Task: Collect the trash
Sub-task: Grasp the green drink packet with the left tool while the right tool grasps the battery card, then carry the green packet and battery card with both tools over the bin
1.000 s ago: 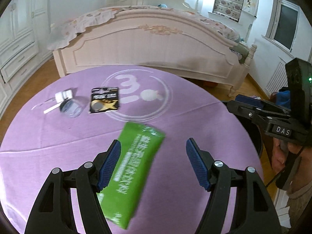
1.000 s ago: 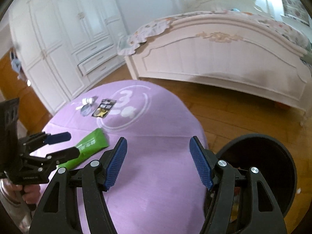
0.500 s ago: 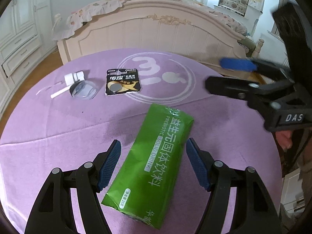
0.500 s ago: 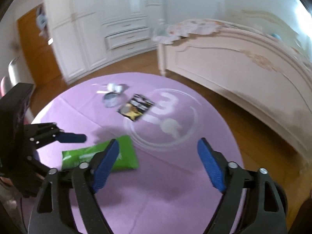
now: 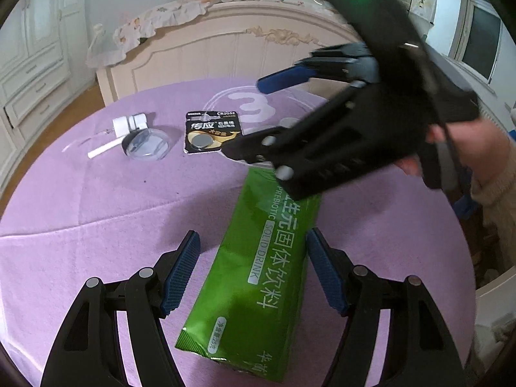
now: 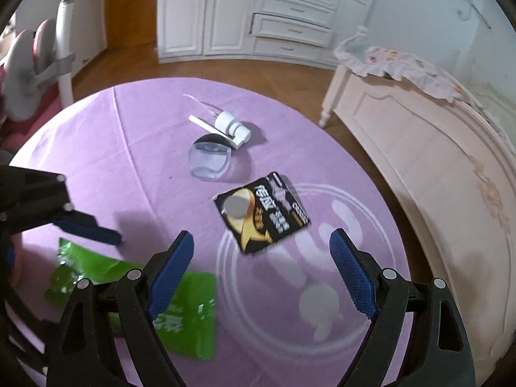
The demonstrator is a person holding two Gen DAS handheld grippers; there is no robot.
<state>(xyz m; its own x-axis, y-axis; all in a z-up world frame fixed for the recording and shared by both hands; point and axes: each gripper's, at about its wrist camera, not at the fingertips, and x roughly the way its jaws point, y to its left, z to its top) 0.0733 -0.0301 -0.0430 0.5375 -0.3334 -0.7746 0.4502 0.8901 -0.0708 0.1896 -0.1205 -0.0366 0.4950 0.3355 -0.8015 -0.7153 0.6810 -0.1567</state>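
Right gripper (image 6: pixel 261 274) (jaws wide, empty) has swung in above the battery card (image 6: pixel 262 212), beyond the green packet (image 5: pixel 258 277) straddled by the open, empty left gripper (image 5: pixel 253 272): pickups imminent.

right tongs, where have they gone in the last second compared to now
The right tongs swung from over the table edge beside the black bin to above the battery card, crossing in front of the left camera. The left tongs eased forward so the green drink packet lies between their open fingers. Nothing was gripped. The packet, card, clear lid and white pump cap stayed put.
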